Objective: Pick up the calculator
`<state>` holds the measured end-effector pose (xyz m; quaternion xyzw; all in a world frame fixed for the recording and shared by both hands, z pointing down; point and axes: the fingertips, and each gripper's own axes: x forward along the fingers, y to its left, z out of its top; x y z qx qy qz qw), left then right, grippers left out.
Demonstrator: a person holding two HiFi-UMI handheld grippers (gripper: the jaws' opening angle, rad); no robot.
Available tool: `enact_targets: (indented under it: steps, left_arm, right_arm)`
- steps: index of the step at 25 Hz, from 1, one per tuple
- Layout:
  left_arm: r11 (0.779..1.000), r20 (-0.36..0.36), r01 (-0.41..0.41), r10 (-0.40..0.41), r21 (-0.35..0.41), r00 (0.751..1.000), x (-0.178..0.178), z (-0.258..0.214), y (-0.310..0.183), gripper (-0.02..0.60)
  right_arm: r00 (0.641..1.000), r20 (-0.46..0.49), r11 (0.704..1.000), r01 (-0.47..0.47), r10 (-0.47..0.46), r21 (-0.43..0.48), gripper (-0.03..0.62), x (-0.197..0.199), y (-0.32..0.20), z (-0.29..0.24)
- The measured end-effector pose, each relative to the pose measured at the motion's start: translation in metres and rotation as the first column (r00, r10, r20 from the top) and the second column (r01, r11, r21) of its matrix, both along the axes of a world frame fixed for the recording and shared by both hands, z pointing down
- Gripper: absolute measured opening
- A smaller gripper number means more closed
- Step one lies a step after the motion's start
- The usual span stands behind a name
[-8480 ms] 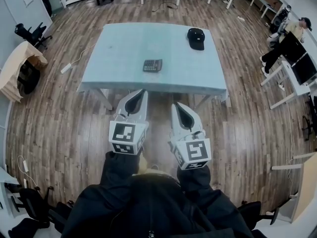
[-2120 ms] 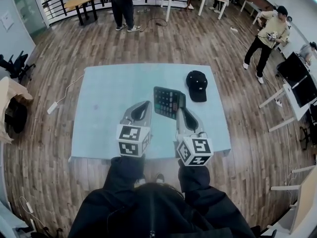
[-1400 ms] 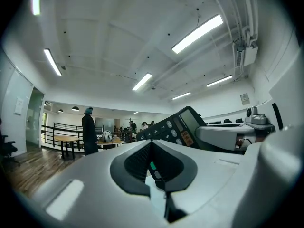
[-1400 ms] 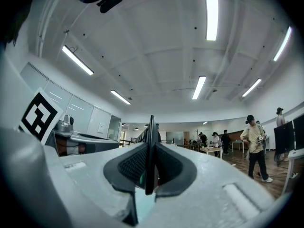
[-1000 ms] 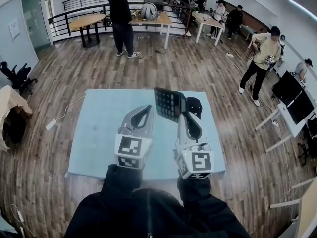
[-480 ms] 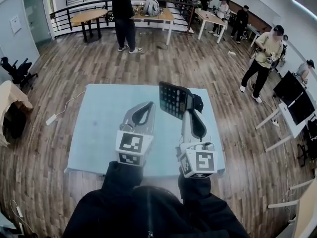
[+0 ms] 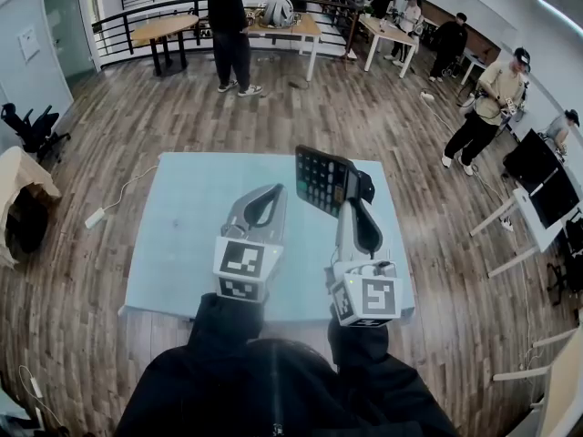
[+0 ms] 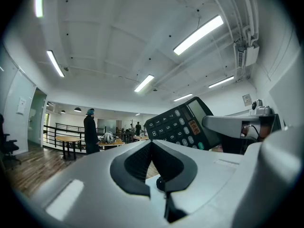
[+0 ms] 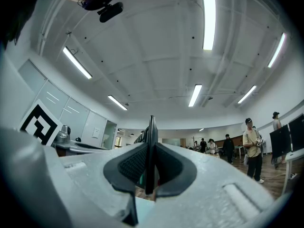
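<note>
Item: calculator (image 7: 321, 180); black, flat, keyed | Location: aloft above the table (image 7: 191, 244); clamped edge-on in right gripper (image 9: 150, 167); left gripper (image 8: 152, 144) closed, empty | Handling: probably light, rigid plastic, smooth; best pinched at a bare edge, clear of keys and display

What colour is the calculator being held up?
The calculator is black with pale keys; the left gripper view shows it best.

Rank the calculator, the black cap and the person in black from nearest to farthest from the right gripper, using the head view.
1. calculator, clamped between the jaws of the right gripper.
2. black cap, on the table just behind it.
3. person in black, far across the floor, at the top.
</note>
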<state>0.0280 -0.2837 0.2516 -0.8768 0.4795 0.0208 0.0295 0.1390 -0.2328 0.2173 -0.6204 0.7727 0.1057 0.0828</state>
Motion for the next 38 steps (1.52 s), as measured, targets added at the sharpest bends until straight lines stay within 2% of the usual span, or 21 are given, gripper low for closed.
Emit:
enact_targets:
  steps: [15, 38]
  left_arm:
    - [1.000, 0.001, -0.008, 0.008, -0.002, 1.000, -0.007, 0.003, 0.006, 0.000]
    - [1.000, 0.004, -0.017, 0.017, -0.011, 1.000, 0.007, 0.003, 0.013, 0.000]
  right_arm:
    - [0.999, 0.032, 1.000, -0.008, 0.008, -0.005, 0.043, -0.003, 0.006, 0.004]
    - [1.000, 0.000, 1.000, 0.016, -0.016, 0.007, 0.043, -0.003, 0.015, -0.001]
